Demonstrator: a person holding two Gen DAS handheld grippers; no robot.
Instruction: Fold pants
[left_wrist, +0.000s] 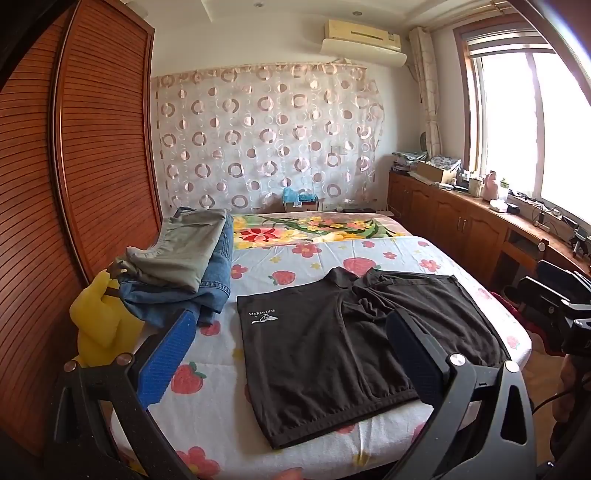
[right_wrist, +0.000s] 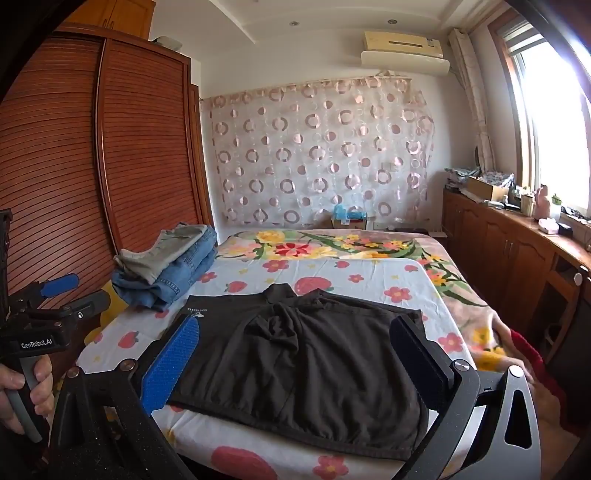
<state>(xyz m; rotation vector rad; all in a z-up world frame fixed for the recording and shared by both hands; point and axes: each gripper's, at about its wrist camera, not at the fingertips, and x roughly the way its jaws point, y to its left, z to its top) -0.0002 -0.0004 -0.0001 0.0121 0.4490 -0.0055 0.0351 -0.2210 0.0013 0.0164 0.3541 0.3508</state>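
Observation:
Black pants (left_wrist: 332, 354) lie spread flat on the flowered bed sheet (left_wrist: 207, 406), with a small white logo at their left edge. They also show in the right wrist view (right_wrist: 303, 369). My left gripper (left_wrist: 291, 354) is open and empty, hovering above the pants near the bed's front edge. My right gripper (right_wrist: 295, 358) is open and empty, also above the pants. The left gripper (right_wrist: 70, 291) shows from the side at the far left of the right wrist view, held by a hand.
Folded grey pants (left_wrist: 181, 247) lie stacked on folded jeans (left_wrist: 207, 288) at the bed's left. A yellow plush (left_wrist: 103, 325) sits beside them. A wooden wardrobe (left_wrist: 74, 166) stands at left. A cluttered wooden cabinet (left_wrist: 461, 206) runs under the window at right.

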